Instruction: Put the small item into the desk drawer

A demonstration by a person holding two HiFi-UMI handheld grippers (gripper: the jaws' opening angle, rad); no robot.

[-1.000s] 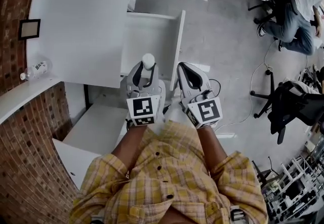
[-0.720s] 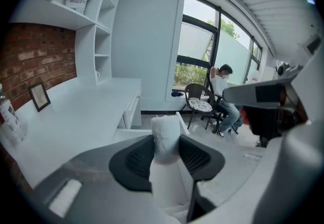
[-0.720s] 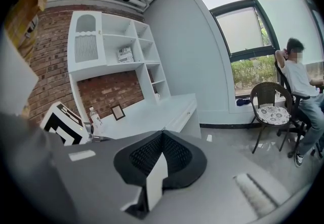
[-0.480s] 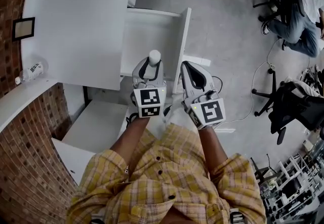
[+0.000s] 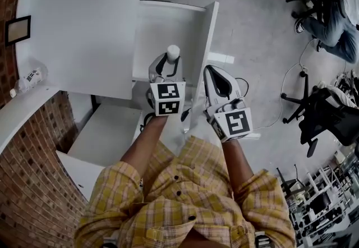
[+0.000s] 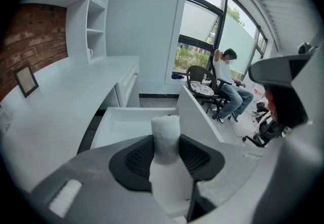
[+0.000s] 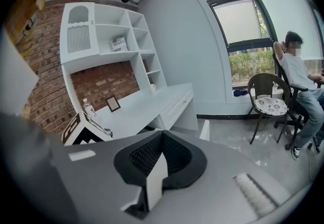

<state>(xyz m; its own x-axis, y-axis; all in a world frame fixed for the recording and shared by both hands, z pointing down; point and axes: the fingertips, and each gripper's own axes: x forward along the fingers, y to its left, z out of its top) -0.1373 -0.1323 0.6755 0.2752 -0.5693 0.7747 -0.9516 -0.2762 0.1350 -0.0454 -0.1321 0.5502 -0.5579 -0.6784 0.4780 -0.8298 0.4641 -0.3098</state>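
The left gripper point(image 5: 167, 67) clamps the white item point(image 5: 173, 51), its base hidden, over the open drawer point(image 5: 168, 22). The right gripper point(image 5: 213, 73) is closed and empty.

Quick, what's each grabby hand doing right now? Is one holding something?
Left hand-held gripper: closed on the small white item.
Right hand-held gripper: closed, holding nothing.

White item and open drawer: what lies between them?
Nothing. The left gripper view shows the white item, clamped in the left tongs, directly before the bare open drawer.
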